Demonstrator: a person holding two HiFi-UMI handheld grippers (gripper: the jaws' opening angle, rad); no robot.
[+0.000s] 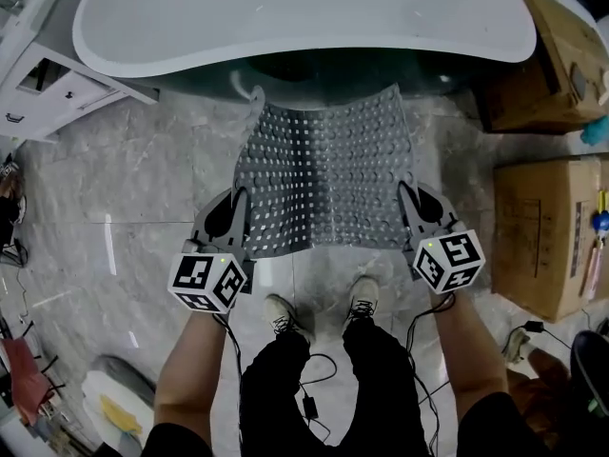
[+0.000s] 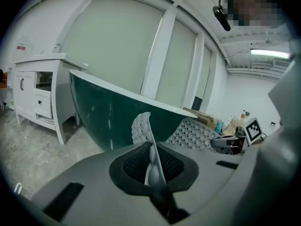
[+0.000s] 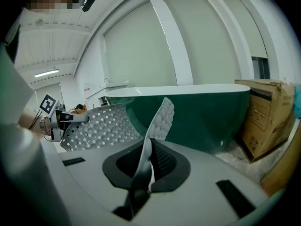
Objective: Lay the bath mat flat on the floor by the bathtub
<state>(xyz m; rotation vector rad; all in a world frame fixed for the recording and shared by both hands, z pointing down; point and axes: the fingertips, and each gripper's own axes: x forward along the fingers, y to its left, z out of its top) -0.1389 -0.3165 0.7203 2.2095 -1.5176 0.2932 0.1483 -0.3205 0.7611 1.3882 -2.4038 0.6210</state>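
Left tool (image 1: 231,219) and right tool (image 1: 417,212) were pinched on bath mat (image 1: 328,165) corners; far edge could be folded under against bathtub (image 1: 285,17) if lowered unevenly.

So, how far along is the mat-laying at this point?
Done: the mat is unfolded and spread out in front of the tub. In hand: the left gripper and right gripper each have their jaws shut on a near corner, holding that edge above the floor. Left: lower it flat beside the tub and let go.
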